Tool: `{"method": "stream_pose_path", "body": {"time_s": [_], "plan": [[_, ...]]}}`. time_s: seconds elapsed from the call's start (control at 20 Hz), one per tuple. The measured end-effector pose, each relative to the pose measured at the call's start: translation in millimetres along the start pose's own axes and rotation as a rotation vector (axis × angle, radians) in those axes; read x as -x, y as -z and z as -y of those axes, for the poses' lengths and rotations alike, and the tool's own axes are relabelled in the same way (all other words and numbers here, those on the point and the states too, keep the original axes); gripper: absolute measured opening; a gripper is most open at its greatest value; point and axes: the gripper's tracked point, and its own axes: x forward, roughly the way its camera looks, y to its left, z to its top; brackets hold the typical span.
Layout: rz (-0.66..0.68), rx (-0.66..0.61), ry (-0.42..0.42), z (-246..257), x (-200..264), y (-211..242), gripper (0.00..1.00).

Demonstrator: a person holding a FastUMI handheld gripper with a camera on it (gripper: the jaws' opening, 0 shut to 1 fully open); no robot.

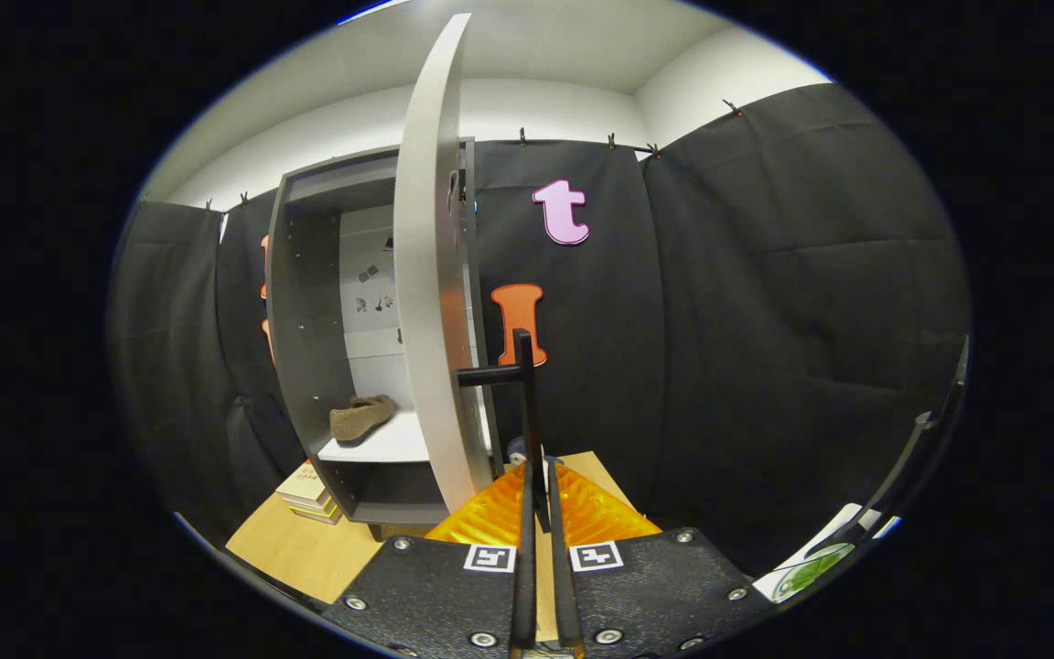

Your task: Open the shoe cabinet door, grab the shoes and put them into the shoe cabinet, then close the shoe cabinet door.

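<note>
The grey shoe cabinet (pixel 306 302) stands open, and its pale door (pixel 426 275) is swung out towards me so I see it nearly edge-on. A brown shoe (pixel 360 416) lies on the white shelf (pixel 394 446) inside. From the door's edge a black handle (pixel 523 375) juts out and runs down as a thin bar between my fingers. My gripper (pixel 538 499) is shut on that bar, both fingers pressed against it just right of the door's lower edge.
The cabinet rests on a wooden surface (pixel 307 549). A small stack of books (pixel 307 490) lies by its lower left corner. At the far right sits a white object with a green patch (pixel 811 567), next to a dark curved frame (pixel 911 458).
</note>
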Motion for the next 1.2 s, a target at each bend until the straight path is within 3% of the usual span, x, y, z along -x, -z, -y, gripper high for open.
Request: {"method": "stream_pose_path", "body": {"time_s": [0.45,0.65,1.0,1.2], "plan": [[0.026,0.021,0.052,-12,49,-10,0.08],[0.03,0.025,0.024,-47,67,-11,0.07],[-0.015,0.042,-0.046,-124,74,24,0.07],[-0.114,0.046,-0.096,-165,59,79,0.08]]}}
